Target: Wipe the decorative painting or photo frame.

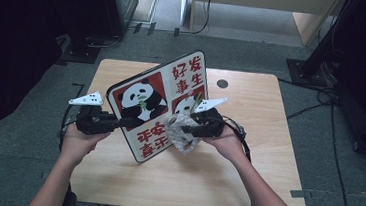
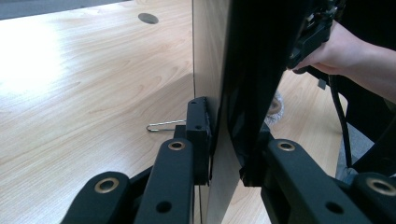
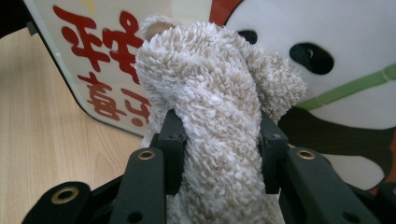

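1. Fluffy beige towel (image 3: pixel 219 116) sits bunched between the right gripper's (image 3: pixel 219 154) jaws, which pinch it tight against the picture side of the panda board (image 3: pixel 327 70).
2. Red Chinese characters run across the board's pale face; in the high view "好发" and "事生" can be read near the top of the board (image 1: pixel 145 105), and the lower characters are hard to make out.
3. Left gripper (image 2: pixel 226 144) clamps the board's edge, holding it upright, one corner near the wooden table (image 1: pixel 248 139).
4. Towel folds hide part of the lower right panda panel.
5. Paper clip (image 2: pixel 163 126) lies on the table behind the left jaw, partly hidden.
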Demonstrator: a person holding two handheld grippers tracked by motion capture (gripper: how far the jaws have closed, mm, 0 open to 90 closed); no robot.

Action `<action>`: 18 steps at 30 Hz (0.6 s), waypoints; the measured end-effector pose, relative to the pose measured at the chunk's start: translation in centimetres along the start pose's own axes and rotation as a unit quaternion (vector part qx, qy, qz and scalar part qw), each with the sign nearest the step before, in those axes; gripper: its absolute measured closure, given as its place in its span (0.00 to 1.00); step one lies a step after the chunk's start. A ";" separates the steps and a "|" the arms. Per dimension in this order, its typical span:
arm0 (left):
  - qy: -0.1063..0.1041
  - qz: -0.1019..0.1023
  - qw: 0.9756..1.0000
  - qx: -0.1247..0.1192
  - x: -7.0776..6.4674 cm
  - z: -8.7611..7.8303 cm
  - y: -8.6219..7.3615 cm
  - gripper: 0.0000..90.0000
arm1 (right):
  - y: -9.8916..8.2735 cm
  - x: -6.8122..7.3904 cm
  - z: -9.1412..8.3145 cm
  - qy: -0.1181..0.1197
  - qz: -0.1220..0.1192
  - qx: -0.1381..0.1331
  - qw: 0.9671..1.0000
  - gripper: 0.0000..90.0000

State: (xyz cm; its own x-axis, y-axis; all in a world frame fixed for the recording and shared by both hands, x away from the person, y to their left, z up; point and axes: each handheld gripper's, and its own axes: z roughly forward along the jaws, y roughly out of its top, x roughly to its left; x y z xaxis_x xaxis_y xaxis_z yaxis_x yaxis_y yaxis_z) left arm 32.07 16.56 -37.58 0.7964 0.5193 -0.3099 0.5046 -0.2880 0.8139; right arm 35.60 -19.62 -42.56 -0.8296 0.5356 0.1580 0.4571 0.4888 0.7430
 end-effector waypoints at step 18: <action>-0.002 -0.002 1.000 -0.002 0.0 0.0 -0.1 0.87 | -2.3 -0.4 1.5 0.006 0.000 0.015 1.000 0.71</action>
State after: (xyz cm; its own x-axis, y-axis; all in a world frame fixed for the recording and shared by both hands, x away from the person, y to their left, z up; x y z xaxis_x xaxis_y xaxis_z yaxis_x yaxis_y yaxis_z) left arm 32.05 16.57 -37.63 0.7957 0.5171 -0.3156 0.5067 -0.2827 0.8144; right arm 35.34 -19.90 -45.26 -0.8333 0.5274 0.1659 0.4663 0.5094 0.7232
